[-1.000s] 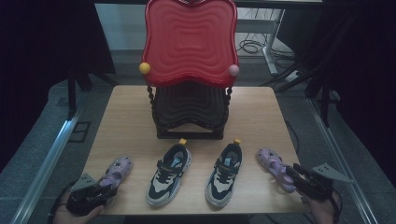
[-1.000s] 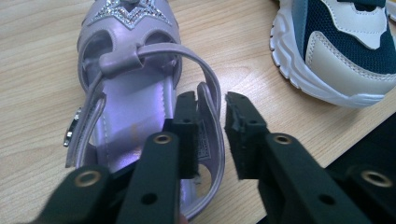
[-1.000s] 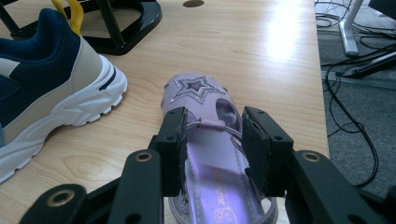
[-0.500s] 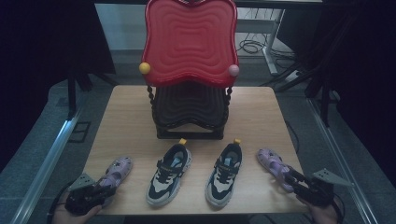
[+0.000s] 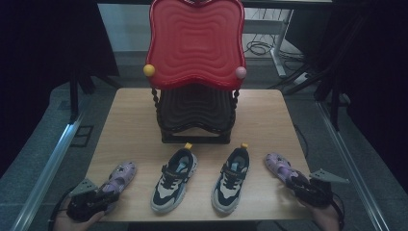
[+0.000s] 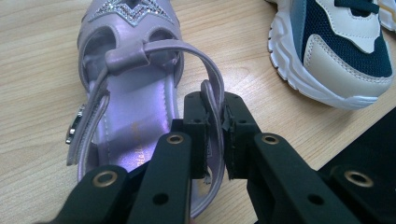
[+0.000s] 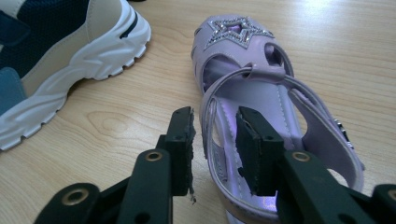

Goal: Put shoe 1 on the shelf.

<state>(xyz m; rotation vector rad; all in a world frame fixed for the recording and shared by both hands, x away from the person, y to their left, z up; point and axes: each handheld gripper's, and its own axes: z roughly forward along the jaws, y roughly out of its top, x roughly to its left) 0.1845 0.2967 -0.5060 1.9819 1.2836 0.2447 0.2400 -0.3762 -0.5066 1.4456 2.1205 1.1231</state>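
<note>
1. my left tongs (image 6: 215, 135) are pinching the heel strap of the left purple sandal (image 6: 135, 102); the pads press on the thin band from both sides, because that strap is the one part slim enough to fit between them.
2. that sandal lies flat at the front left corner of the table (image 5: 130, 115), toe pointing away from me, so its heel faces my hand.
3. my right tongs (image 7: 215, 144) straddle the heel strap of the right purple sandal (image 7: 261, 107). the jaws have just been closing, yet i see a gap on each side of the band, so they are spread and not gripping.
4. this sandal lies near the front right corner, toe also away from me.
5. the two sneakers (image 5: 175, 180) (image 5: 231, 180) sit between the sandals, side by side, well clear of both tongs.
6. the red rack (image 5: 195, 45) stands behind the shoes; i judge the sandals are headed there, hence a matching heel hold for each.
</note>
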